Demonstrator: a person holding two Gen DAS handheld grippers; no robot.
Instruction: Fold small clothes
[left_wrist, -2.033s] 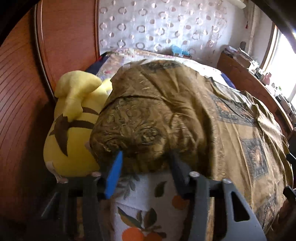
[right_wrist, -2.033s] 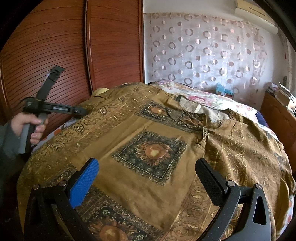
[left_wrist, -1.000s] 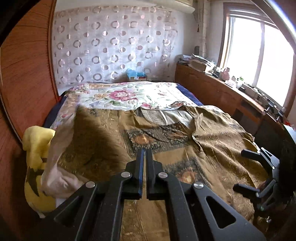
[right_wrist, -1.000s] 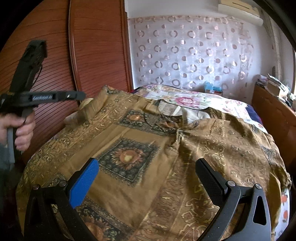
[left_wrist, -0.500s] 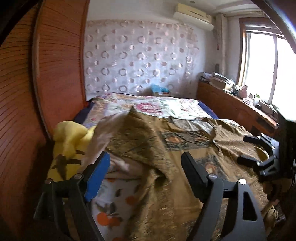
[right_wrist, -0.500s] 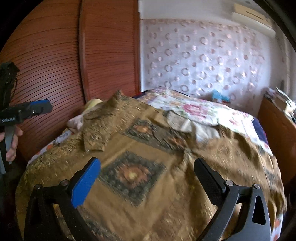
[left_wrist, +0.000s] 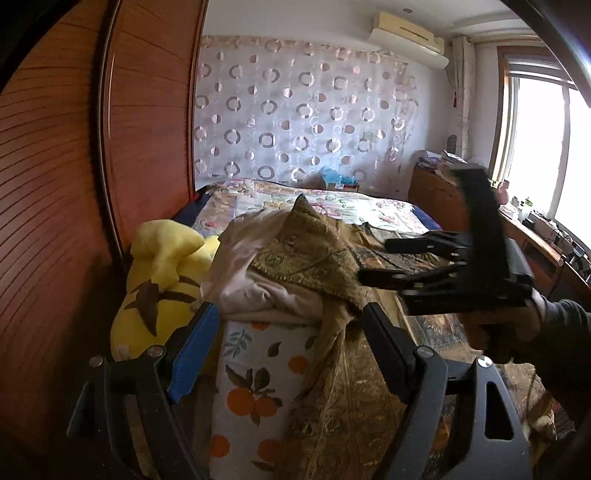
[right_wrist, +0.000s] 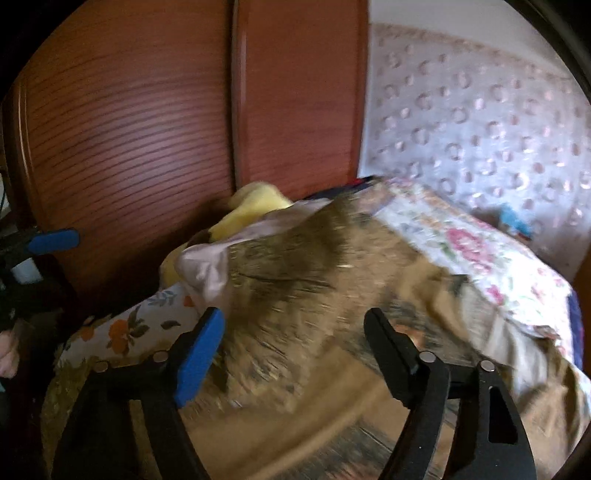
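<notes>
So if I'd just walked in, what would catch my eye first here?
Probably the bright yellow plush toy, wedged between the bed and the red-brown wooden wardrobe on the left. Next, the gold patterned garment lying rumpled across the bed, one flap turned back to show its pale lining. Both grippers, the left and the right, hang open over it, holding nothing.

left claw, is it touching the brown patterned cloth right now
Apart. In the left wrist view the left claw is open, and the brown patterned cloth lies bunched on the bed beyond its fingertips, with orange-print sheet showing between the fingers.
</notes>
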